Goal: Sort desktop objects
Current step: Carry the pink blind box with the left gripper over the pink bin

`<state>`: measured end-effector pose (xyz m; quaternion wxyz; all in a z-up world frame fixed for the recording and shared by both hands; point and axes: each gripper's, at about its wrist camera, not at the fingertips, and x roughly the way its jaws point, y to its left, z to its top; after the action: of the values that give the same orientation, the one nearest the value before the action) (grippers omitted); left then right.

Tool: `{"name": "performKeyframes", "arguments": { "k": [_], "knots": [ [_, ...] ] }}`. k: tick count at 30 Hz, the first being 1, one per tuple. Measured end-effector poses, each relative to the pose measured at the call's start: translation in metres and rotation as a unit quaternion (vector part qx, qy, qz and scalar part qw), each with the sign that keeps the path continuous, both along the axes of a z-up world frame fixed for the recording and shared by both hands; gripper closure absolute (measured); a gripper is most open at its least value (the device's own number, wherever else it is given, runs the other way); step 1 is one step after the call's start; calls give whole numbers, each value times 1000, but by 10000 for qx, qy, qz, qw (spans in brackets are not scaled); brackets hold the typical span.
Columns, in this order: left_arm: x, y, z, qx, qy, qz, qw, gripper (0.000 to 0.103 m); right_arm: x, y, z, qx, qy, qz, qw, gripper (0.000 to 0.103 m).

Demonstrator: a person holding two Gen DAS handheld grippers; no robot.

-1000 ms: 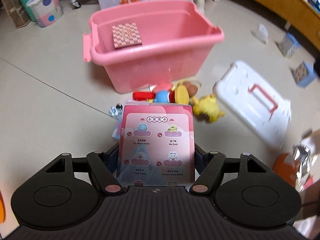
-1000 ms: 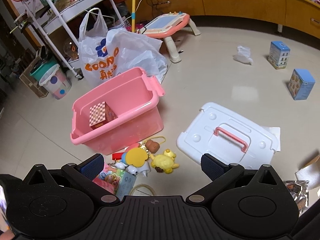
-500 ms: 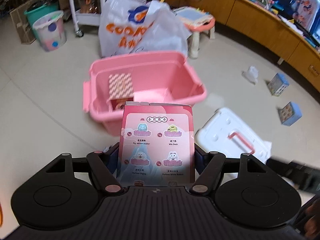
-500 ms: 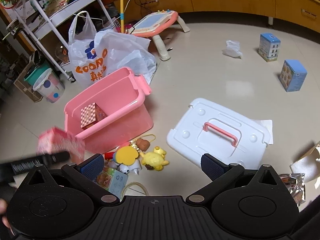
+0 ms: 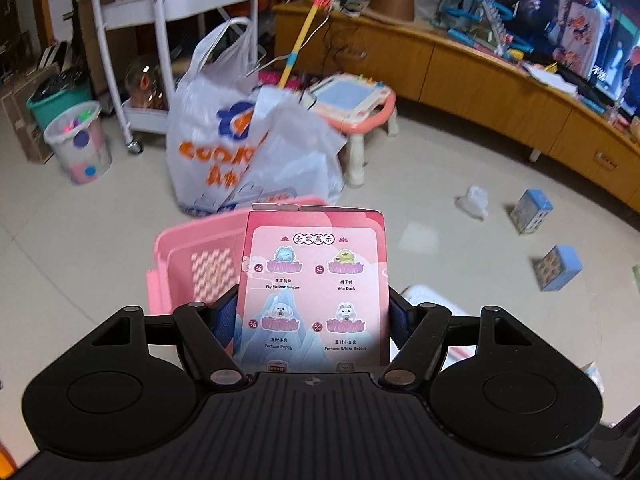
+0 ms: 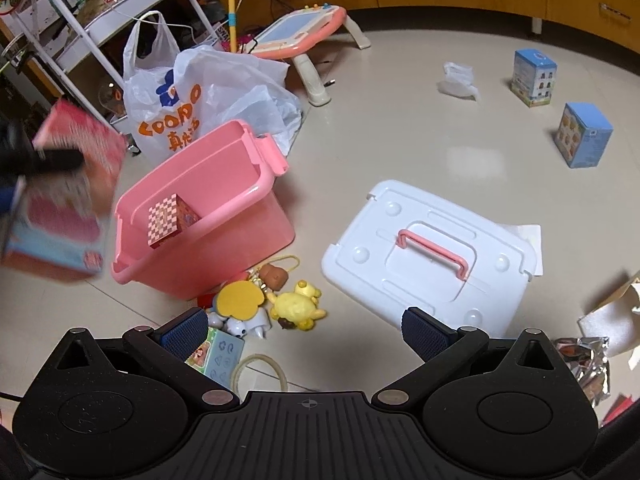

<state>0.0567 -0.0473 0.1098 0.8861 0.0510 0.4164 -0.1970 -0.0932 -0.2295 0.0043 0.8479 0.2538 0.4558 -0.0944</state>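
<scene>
While the left gripper (image 5: pixel 314 312) clamps the pink card box (image 5: pixel 314 288) above the pink bin (image 6: pixel 208 216), only the right wrist view shows the right gripper (image 6: pixel 306 330) (jaws apart, empty) over floor toys (image 6: pixel 296 306)

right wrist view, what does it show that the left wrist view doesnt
Only the right wrist view: the whole white lid, the toy pile in front of the pink bin, and the open, empty right tool.

Only the left wrist view: the tv screen, and the printed face of the pink box clamped in the left tool.

Both: the pink bin holding a checkered box, the plastic bag, and two blue boxes.
</scene>
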Motion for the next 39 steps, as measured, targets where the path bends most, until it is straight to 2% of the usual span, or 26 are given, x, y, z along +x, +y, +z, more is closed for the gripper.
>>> {"name": "performKeyframes", "arguments": {
  "k": [3,8,13,19,21,26,31,37,39],
  "knots": [
    [9,-3,7,-136,-3,5,9999,31,1,1,-2,38,31,40,10000,0],
    [33,-1,6,-455,220,258,9984,31,3,5,-4,101,76,157,9998,0],
    [53,-7,3,-144,15,463,9988,31,6,8,-7,158,138,211,9996,0],
    [82,-12,-8,-220,150,608,9978,31,11,9,-11,219,253,227,9992,0],
    [92,-16,-14,-163,141,622,9978,31,12,10,-12,252,272,243,9990,0],
    [117,-14,-36,-377,505,889,9940,31,16,12,-15,310,315,289,9986,0],
    [138,-17,-62,-215,638,1020,9925,31,21,13,-20,352,419,268,9981,0],
    [152,-30,-92,136,738,888,9932,31,27,19,-24,413,484,330,9974,0],
    [158,-31,-102,133,851,931,9919,31,29,21,-24,441,501,370,9971,0]
  ]
}}
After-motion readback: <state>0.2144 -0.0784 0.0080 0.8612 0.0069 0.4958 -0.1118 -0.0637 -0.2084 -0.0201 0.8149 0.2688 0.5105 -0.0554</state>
